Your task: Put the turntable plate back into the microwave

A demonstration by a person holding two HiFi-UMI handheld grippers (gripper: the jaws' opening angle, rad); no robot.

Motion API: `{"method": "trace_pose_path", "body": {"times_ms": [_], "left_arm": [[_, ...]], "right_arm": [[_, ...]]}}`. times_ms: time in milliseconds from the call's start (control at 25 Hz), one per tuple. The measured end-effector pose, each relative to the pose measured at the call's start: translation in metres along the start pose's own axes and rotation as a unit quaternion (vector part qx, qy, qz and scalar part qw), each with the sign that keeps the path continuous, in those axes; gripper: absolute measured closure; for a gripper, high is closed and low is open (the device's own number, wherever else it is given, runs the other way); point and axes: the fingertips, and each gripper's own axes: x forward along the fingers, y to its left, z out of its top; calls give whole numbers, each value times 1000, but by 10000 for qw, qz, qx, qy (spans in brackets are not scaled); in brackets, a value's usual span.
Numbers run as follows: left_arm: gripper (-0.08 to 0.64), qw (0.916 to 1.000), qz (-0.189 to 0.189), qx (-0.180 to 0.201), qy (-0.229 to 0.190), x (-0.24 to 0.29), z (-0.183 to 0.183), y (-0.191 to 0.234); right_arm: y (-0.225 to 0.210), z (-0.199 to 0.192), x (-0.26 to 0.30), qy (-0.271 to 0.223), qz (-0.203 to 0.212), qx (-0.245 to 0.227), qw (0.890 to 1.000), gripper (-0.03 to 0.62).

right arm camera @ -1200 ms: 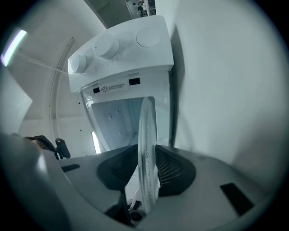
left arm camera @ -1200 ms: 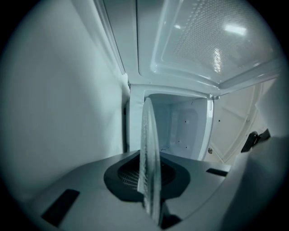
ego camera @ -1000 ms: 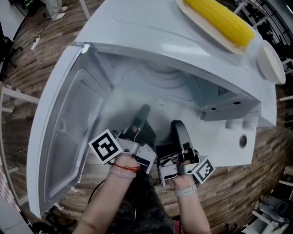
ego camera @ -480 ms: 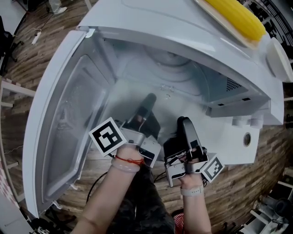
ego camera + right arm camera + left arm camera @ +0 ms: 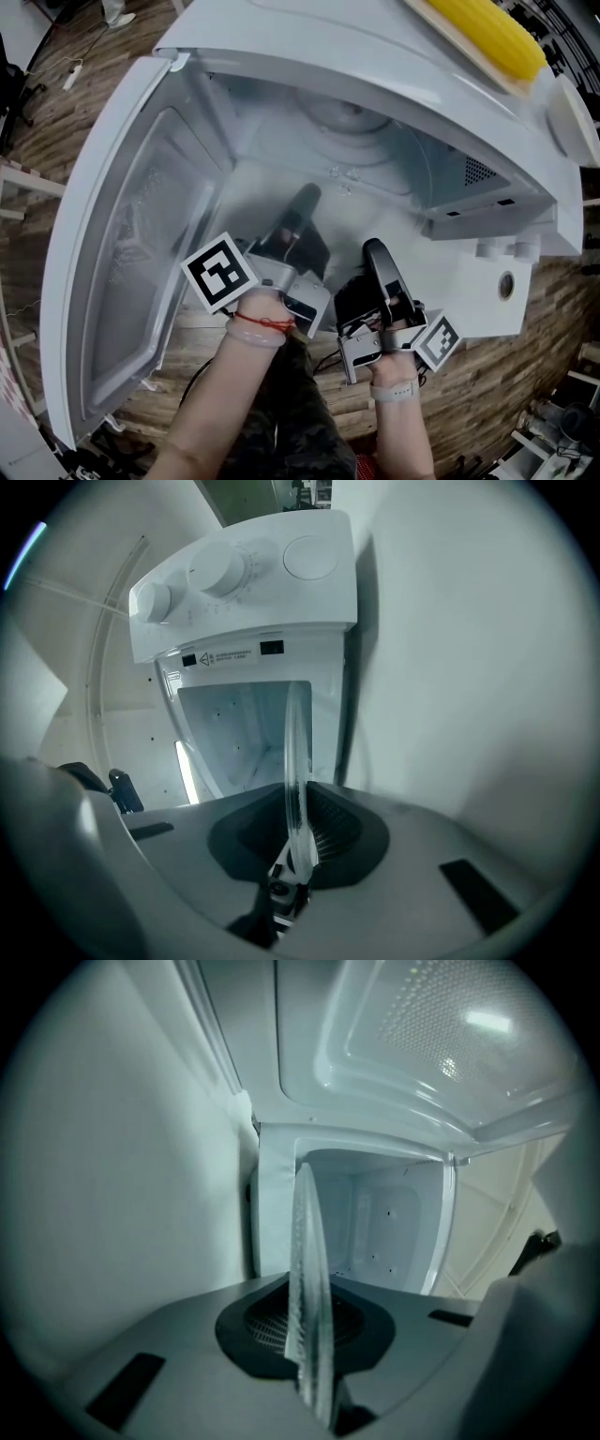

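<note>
The right gripper (image 5: 375,255) has just been closing its jaws, and they now pinch the near rim of the glass turntable plate (image 5: 295,761), which runs edge-on between the pads. Beside it the left gripper (image 5: 302,204) is likewise clamped on the same rim, its jaws drawn in tight on the glass. Neither hand has left the spot it held a second ago. Beyond the jaws the plate reaches into the open cavity (image 5: 347,141) of the microwave (image 5: 309,56), between the door (image 5: 131,225) swung wide at left and the control panel (image 5: 487,281) at right; whether the glass already rests on the cavity floor cannot be told. With a two-sided grip, the plate looks ready to be settled onto its seat. Farthest off, an ear of corn (image 5: 487,33) lies on top of the oven.
</note>
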Motion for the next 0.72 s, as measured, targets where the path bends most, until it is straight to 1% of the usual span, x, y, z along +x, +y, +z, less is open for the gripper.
{"method": "trace_pose_path", "body": {"times_ms": [160, 400, 480, 600, 720], "left_arm": [[526, 9999, -160, -9, 29, 4, 1, -3], [475, 9994, -281, 152, 131, 3, 0, -11], [471, 9993, -277, 188, 188, -2, -4, -11], [471, 9992, -286, 143, 252, -12, -11, -10], [471, 9989, -357, 56, 302, -21, -19, -9]], "right_arm": [[-2, 4, 3, -184, -2, 27, 9998, 545], [-2, 4, 4, -216, 41, 148, 9996, 545], [0, 4, 4, -218, 65, 190, 9996, 545], [2, 2, 5, -249, 34, 285, 9993, 543], [5, 2, 6, -238, -12, 139, 9996, 541]]}}
